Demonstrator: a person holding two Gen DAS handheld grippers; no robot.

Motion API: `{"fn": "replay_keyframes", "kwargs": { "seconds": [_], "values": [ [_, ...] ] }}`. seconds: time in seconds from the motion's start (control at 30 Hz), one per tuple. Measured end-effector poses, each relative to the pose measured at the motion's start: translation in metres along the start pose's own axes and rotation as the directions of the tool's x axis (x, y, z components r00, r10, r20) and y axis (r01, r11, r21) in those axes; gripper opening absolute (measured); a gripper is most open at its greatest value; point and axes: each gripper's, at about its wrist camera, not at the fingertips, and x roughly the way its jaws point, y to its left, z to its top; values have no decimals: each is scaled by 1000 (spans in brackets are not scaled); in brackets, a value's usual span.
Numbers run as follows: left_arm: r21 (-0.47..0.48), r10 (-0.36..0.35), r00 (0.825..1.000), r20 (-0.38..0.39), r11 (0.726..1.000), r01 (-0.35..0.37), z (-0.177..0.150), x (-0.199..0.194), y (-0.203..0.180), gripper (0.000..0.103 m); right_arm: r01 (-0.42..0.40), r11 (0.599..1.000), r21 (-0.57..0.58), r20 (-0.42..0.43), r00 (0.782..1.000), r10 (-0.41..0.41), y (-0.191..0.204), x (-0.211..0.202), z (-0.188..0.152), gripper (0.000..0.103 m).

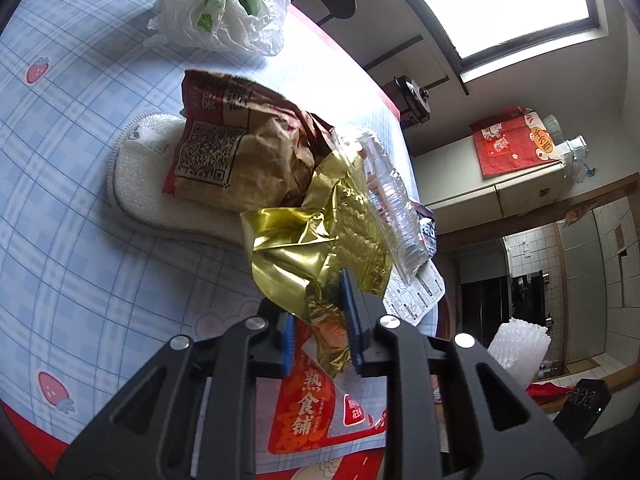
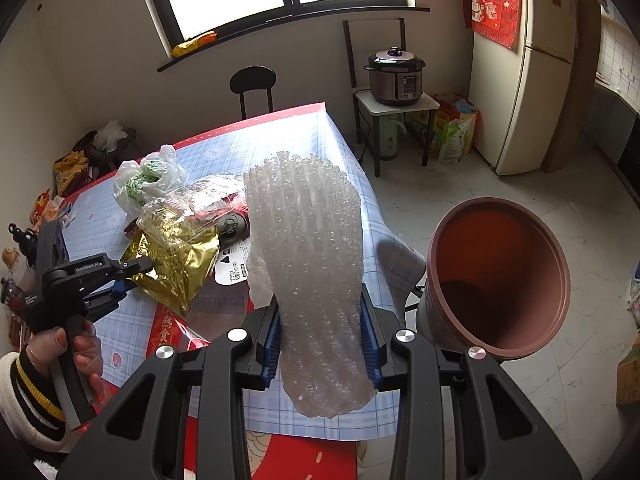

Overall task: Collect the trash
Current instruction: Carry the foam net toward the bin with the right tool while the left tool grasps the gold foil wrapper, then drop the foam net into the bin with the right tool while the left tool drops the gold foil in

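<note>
The left gripper (image 1: 320, 320) pinches the gold wrapper (image 1: 312, 248) on the table (image 1: 80, 200); the right gripper (image 2: 324, 344) clenches bubble wrap (image 2: 312, 248) beside the brown bin (image 2: 500, 276)

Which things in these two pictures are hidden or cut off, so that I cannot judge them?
- Left wrist view: the red food packet lies partly under the gold foil wrapper and the left gripper.
- Left wrist view: the white mat is half covered by the brown paper bag.
- Right wrist view: the bubble wrap in the right gripper hides the table behind it.
- Right wrist view: the brown bin shows no bottom; shadow covers it.
</note>
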Motion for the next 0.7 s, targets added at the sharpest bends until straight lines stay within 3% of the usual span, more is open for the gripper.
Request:
{"fn": "replay_keyframes", "kwargs": {
  "seconds": [0.3,0.53,0.7],
  "values": [
    [99,-17,999,-37,995,21,-7,-48,-9,15,-38,999,15,33,999,38,15,1,1,34],
    [253,5,1000,12,968,-8,-14,-97,-18,14,-59,996,73,45,997,56,19,2,-5,34],
    [331,11,997,77,943,-35,-12,-125,-38,14,-28,996,89,79,997,21,7,-12,-1,34]
  ]
}}
